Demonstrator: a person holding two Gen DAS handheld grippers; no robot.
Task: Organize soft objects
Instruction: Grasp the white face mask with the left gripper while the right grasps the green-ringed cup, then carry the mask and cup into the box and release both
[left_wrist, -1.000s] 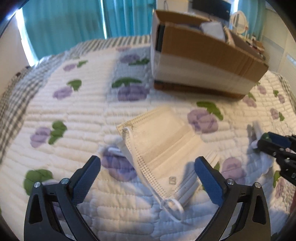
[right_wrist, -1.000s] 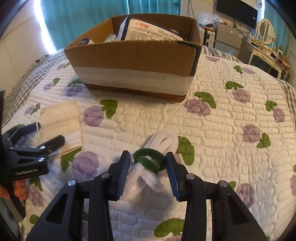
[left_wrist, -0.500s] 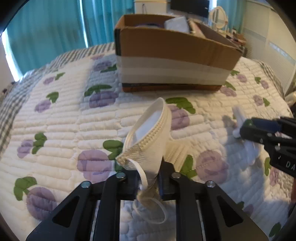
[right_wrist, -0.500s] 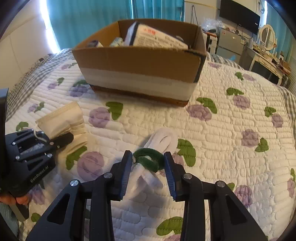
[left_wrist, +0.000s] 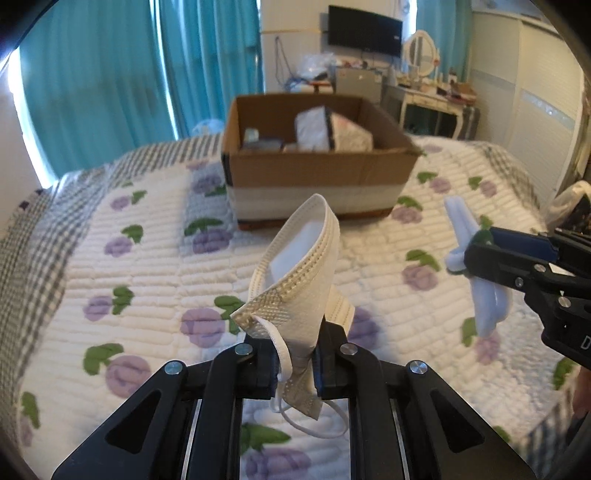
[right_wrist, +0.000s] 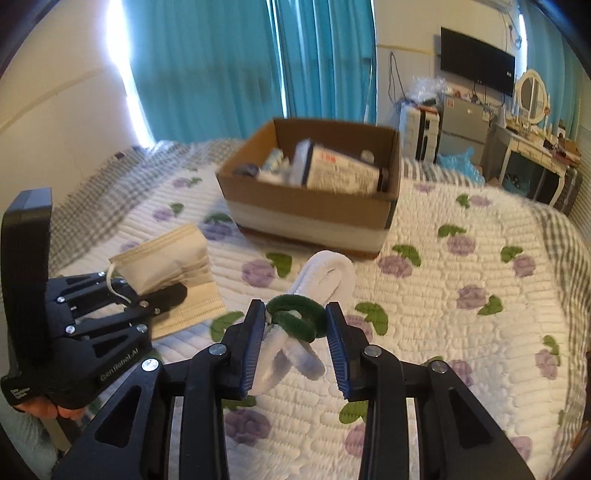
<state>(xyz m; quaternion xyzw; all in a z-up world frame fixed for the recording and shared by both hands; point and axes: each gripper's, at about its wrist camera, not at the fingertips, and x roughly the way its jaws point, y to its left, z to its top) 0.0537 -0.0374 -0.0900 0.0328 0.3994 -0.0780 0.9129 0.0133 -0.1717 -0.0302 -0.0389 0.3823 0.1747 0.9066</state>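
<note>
Left tool (left_wrist: 294, 363) is pinched tight on a beige face mask (left_wrist: 300, 286), held above the bed (left_wrist: 147, 266). Right tool (right_wrist: 295, 341) grips a white fuzzy bundle (right_wrist: 325, 271) by its green band (right_wrist: 295, 314), also off the quilt. Cardboard box (right_wrist: 314, 206) sits far centre, already part full. To do the carry well: bring each item over the box rim, go low before releasing, and watch the mask's dangling ear loop so it doesn't snag the wall. Red print on the tissue pack (right_wrist: 343, 173) inside is unreadable; the lettering on the left tool's body is too blurred to read.
</note>
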